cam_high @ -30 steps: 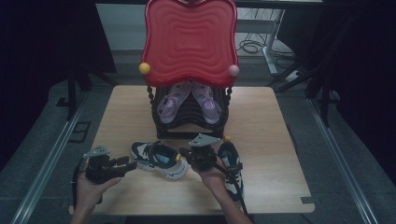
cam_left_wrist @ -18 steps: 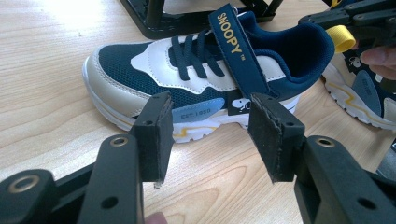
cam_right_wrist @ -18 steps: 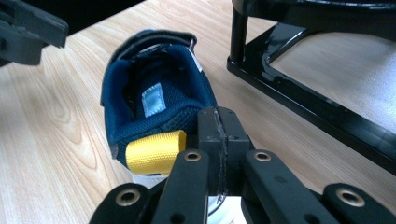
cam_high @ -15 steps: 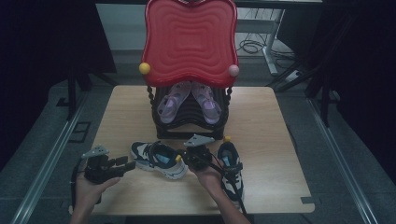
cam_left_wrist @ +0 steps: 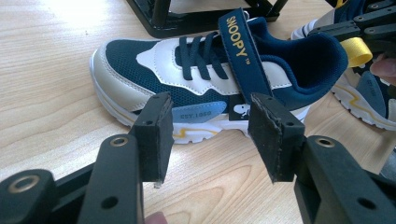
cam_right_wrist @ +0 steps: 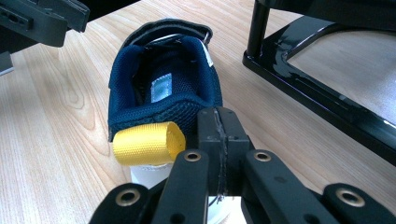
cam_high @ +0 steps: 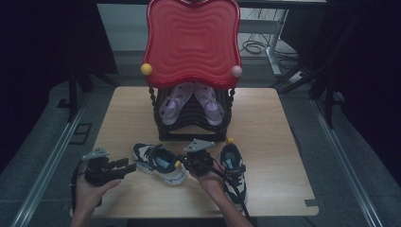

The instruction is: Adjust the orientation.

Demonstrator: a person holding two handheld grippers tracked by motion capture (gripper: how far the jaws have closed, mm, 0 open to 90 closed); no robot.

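The left gripper (cam_high: 124,167) has edged toward the navy shoe (cam_high: 158,162), fingers wide; right gripper (cam_high: 189,163) fingers pinch its heel.

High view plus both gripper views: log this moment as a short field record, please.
surface: wooden table
rack: black shoe rack under a red panel, holding purple sandals
left sneaker: on the table, before the left tool
right sneaker: on the table, beside the right hand
left tool: open, short of the left sneaker
right tool: jaws together at that sneaker's heel, beside its yellow loop
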